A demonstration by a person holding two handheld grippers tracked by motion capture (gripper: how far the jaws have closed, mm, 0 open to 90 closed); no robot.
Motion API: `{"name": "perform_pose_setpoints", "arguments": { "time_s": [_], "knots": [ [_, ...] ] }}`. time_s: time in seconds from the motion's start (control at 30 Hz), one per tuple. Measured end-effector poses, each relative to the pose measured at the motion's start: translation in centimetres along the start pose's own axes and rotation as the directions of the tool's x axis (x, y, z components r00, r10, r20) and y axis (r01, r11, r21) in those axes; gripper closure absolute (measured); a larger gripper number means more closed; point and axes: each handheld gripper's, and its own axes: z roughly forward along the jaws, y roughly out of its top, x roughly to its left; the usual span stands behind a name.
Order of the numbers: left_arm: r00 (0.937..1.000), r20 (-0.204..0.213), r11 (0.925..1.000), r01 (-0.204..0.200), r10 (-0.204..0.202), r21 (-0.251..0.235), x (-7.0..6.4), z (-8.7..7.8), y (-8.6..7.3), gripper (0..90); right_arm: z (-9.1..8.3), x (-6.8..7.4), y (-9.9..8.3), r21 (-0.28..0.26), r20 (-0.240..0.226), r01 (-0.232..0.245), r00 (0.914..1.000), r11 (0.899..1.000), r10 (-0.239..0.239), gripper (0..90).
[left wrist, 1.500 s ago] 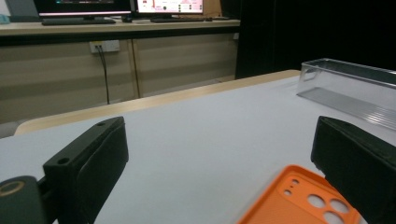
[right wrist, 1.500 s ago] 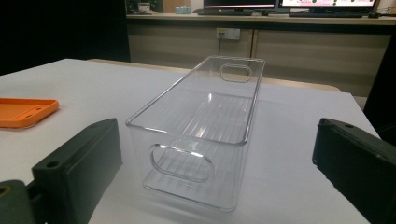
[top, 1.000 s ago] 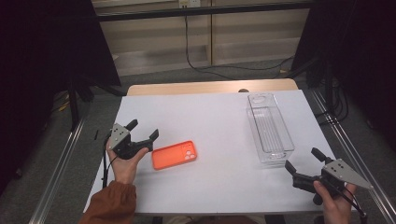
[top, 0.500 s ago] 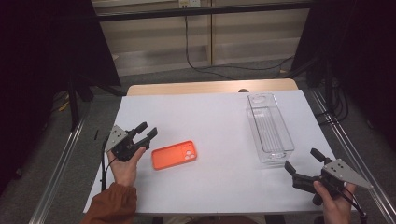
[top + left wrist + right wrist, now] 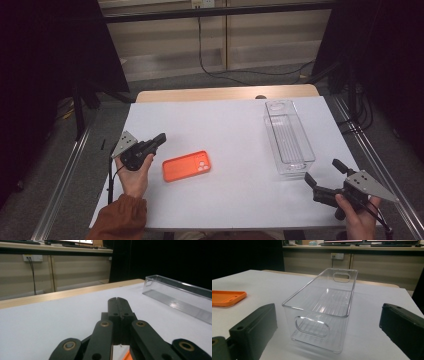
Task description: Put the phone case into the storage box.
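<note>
The flat orange rigid phone case (image 5: 186, 166), judged light, stiff and slippery and best pinched across its thin near-left edge, is seen lying on the white table (image 5: 225, 125) just right of the closed, empty left gripper (image 5: 159, 139), while the right gripper (image 5: 322, 172) is held wide open and empty.

A flat orange rectangular phone case (image 5: 186, 166) with rounded corners lies on the white table, left of centre, long side running left to right and tilted slightly, its camera cut-out toward the right end. In the right gripper view the orange case (image 5: 226, 298) shows its raised rim facing up, hollow side open. A clear plastic rectangular bin (image 5: 288, 137) with handle cut-outs stands upright and empty, well apart at the right.
</note>
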Motion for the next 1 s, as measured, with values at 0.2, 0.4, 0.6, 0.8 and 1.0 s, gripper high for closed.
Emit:
{"name": "perform_pose_setpoints", "arguments": {
  "time_s": [0.2, 0.4, 0.6, 0.8, 1.0],
  "knots": [
    [0.9975, 0.026, 0.9971, 0.065, -0.066, 0.040, 0.8, 0.3, 1.1, 90.0, 0.0, 0.0, 0.0, 0.005, 0.001, -0.001, 1.0000, 1.000, 0.001, 0.6],
    [0.9906, 0.027, 0.9786, 0.128, -0.134, 0.161, 2.1, 1.6, 0.8, 90.0, 0.0, 0.0, 0.0, 0.005, 0.003, 0.002, 1.0000, 1.000, -0.002, 0.6],
    [0.9903, 0.015, 0.9555, 0.129, -0.138, 0.265, 3.1, 2.3, 0.9, 90.0, 0.0, 0.0, 0.0, 0.006, 0.002, -0.002, 1.0000, 1.000, 0.002, 0.6],
    [0.9942, -0.008, 0.9302, 0.104, -0.108, 0.352, 3.4, 3.0, 1.5, 90.0, 0.0, 0.0, 0.0, 0.005, 0.003, -0.001, 1.0000, 1.000, 0.001, 0.6],
    [0.9954, -0.037, 0.9078, 0.096, -0.088, 0.408, 3.1, 3.5, 0.9, 90.0, 0.0, 0.0, 0.0, 0.006, -0.002, -0.004, 1.0000, 1.000, 0.004, 0.6]
  ]
}}
